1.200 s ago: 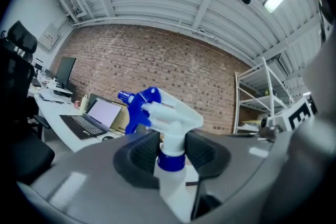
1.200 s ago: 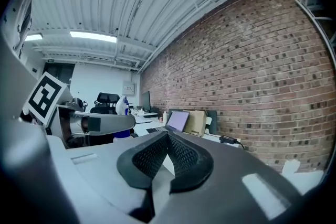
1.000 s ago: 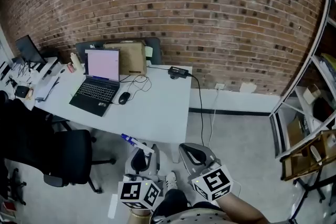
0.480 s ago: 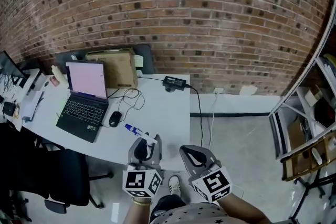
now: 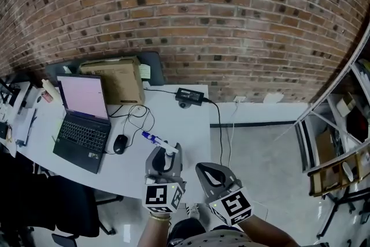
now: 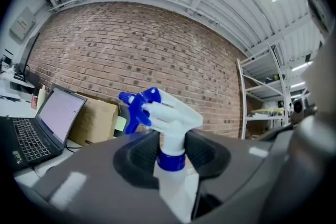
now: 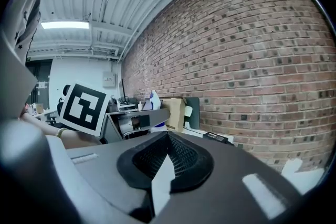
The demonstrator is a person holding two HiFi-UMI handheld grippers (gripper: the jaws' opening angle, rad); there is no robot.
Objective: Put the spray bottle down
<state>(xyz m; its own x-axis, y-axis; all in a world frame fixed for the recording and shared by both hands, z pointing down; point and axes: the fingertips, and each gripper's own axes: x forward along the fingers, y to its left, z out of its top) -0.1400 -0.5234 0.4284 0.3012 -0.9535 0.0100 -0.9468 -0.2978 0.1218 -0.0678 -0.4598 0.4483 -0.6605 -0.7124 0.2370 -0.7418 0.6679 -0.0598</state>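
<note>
– So, where is the spray bottle (image 6: 167,128) at this moment?

– Off the tabletop (image 5: 179,118), carried in the left gripper (image 5: 165,162). Its jaws press on the white neck from both sides, just above the blue collar. The trigger head sticks up over them.

– Which way does it lie?

– Upright, long axis vertical. The blue nozzle points off to the left, toward the laptop (image 5: 81,118). The body hangs down below the jaws.

– And the landing spot?

– Below and a little ahead of the jaws, I judge. From the head view the gripper sits over the near edge of the tabletop. Bare white surface lies beyond it, to the right of the mouse (image 5: 119,143). Setting it down calls for lowering until the base meets that surface, then spreading the jaws.

– What about the right gripper (image 5: 213,173)?

– Beside the left one but out past the table's end, above the floor. Its jaws are drawn together with nothing between them. The left hand is the one that matters.

– What does each view give that the others don't?

– The left gripper view shows the hold on the neck clearly but hides the base and the surface beneath. The head view shows where the gripper stands over the tabletop, yet the gripper covers the bottle's body, so the gap underneath can't be judged.
</note>
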